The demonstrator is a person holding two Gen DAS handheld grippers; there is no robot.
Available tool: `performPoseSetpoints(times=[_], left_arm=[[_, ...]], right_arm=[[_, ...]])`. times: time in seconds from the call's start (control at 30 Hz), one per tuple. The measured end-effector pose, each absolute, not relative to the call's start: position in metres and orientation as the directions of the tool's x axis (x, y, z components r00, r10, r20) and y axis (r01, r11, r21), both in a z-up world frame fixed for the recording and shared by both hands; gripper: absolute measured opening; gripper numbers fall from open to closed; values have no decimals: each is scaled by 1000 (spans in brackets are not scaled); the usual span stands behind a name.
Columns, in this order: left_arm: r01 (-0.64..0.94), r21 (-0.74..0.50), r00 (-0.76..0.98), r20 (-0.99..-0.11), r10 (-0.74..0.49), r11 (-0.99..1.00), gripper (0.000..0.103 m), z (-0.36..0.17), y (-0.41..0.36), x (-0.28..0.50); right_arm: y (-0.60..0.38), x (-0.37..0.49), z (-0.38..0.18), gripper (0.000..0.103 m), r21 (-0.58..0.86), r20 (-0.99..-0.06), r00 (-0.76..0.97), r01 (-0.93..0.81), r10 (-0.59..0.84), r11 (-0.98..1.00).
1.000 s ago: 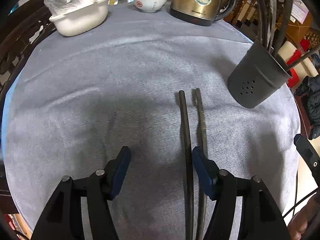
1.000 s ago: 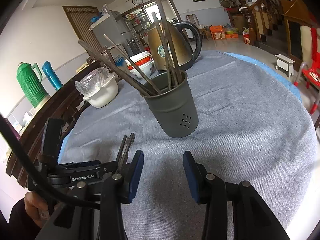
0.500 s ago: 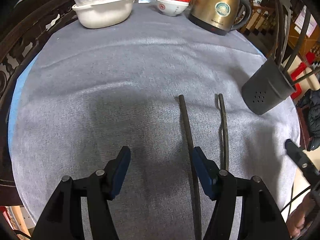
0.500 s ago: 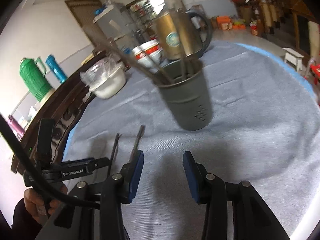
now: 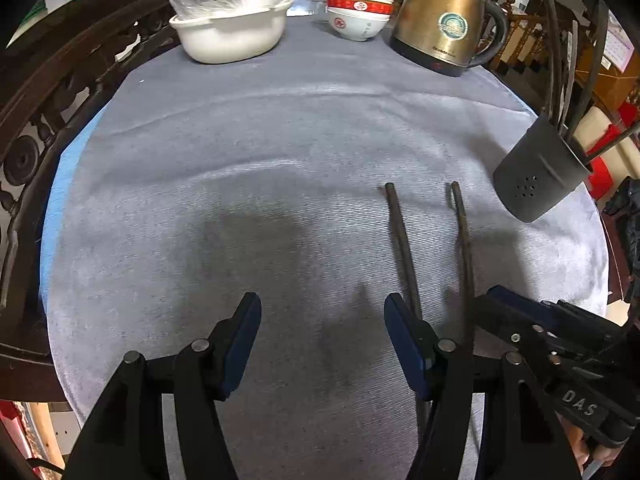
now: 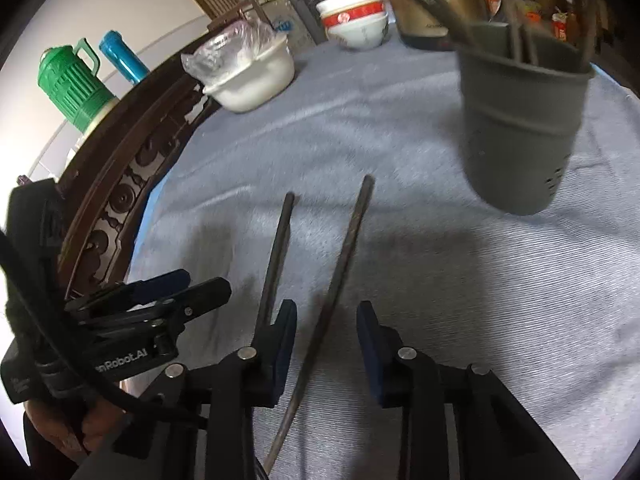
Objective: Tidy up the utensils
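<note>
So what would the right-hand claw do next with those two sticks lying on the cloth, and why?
Probably finish closing on the chopstick that lies between its jaws. The right gripper straddles it and its jaws have just been closing, but the pads do not yet press on it. The other chopstick lies just outside. The holder, already bristling with sticks, stands close ahead, a likely destination. The left gripper hangs open, empty.

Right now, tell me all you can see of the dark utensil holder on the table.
The utensil holder is a dark grey, matte cylindrical cup, seemingly metal, with a shallow ridge around its wall and a cluster of small drain holes near the base. It stands upright on the grey tablecloth, on the right side, beyond the two loose chopsticks. Several dark chopsticks lean out of its open top. Nothing else touches it.
</note>
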State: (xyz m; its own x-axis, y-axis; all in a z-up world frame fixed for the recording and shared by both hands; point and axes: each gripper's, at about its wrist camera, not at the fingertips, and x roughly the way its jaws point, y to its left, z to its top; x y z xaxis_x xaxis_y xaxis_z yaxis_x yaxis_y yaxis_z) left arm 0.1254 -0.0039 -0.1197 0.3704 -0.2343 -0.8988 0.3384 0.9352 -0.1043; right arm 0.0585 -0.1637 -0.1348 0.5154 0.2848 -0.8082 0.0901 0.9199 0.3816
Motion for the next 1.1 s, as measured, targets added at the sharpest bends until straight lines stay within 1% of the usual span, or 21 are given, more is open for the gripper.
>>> performPoseSetpoints(times=[0.2, 0.27, 0.37, 0.43, 0.53, 0.73, 1.1], left_arm=[[331, -102, 371, -900, -229, 938, 66, -117, 1, 122], [331, -100, 370, -901, -226, 938, 66, -117, 1, 121], [334, -95, 371, -901, -223, 938, 66, -119, -4, 122], [335, -92, 370, -903, -221, 938, 66, -119, -5, 122], [338, -88, 368, -904, -218, 937, 66, -120, -7, 122], [346, -72, 369, -906, -207, 935, 66, -121, -11, 120], [350, -45, 383, -905, -187, 936, 66, -120, -16, 119]], right_arm=[[-152, 60, -142, 24, 325, -835, 492, 80, 247, 942], [-152, 60, -142, 19, 310, -839, 491, 76, 235, 948], [-152, 59, -141, 14, 299, -838, 495, 64, 230, 952], [-153, 58, -141, 13, 293, -836, 500, 61, 225, 954], [-152, 55, -139, 12, 245, -838, 515, 57, 182, 968], [-160, 49, -138, 12, 197, -833, 537, 62, 134, 978], [-179, 37, -135, 14, 158, -845, 526, 65, 101, 985]])
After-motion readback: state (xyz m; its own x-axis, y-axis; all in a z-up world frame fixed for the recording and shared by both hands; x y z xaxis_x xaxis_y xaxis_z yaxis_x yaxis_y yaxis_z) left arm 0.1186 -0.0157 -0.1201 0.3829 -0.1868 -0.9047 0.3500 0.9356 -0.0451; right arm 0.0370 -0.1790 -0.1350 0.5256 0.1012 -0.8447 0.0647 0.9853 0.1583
